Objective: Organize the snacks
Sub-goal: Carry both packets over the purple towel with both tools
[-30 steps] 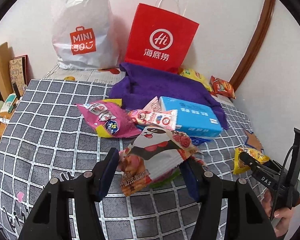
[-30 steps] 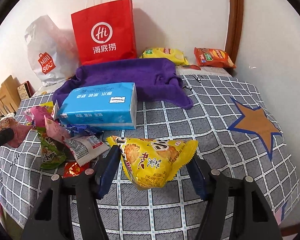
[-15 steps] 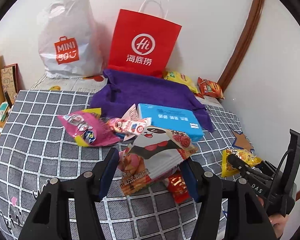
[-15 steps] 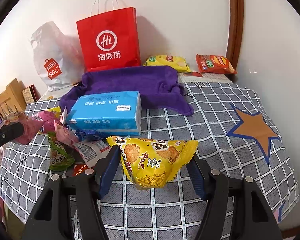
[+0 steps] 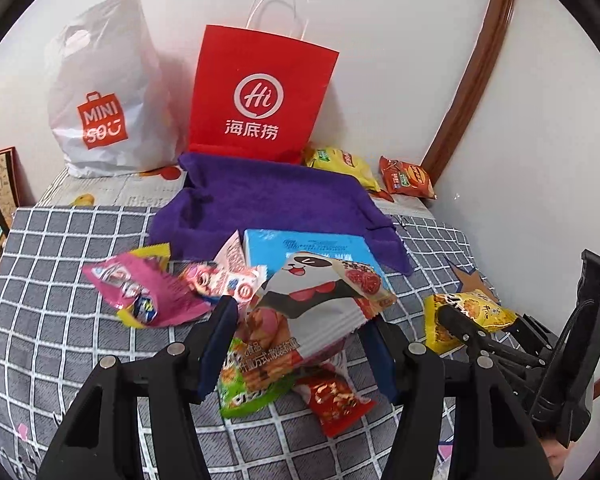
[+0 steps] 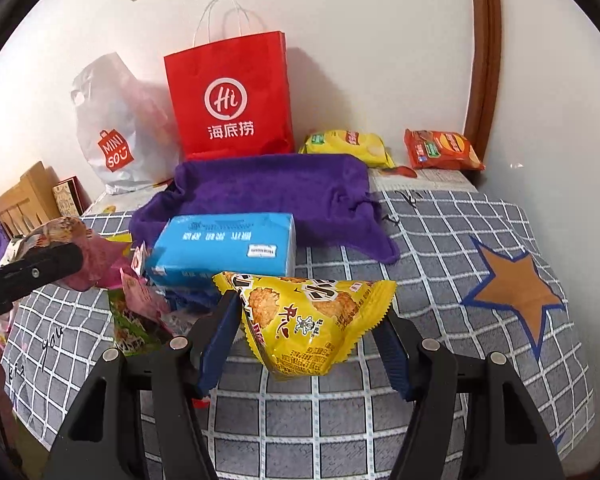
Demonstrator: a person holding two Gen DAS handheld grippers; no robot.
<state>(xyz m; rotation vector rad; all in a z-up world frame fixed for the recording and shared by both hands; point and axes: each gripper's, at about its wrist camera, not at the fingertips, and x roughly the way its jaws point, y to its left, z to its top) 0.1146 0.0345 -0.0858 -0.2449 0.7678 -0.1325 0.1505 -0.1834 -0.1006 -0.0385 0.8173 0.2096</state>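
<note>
My left gripper is shut on a panda-print snack bag and holds it above the grey checked cloth. My right gripper is shut on a yellow rice-cracker bag, lifted off the table; it also shows in the left wrist view. A pink snack bag, a pink-white packet, a green packet and a red packet lie under and beside the left gripper. A yellow chip bag and an orange bag lie at the back by the wall.
A blue tissue pack lies mid-table on a purple towel. A red paper bag and a white Miniso bag stand against the wall. A brown door frame is at the right. The table edge is near, below the grippers.
Both grippers have risen and pulled back with their bags held. A green and a red packet have come into view beneath the panda bag.
</note>
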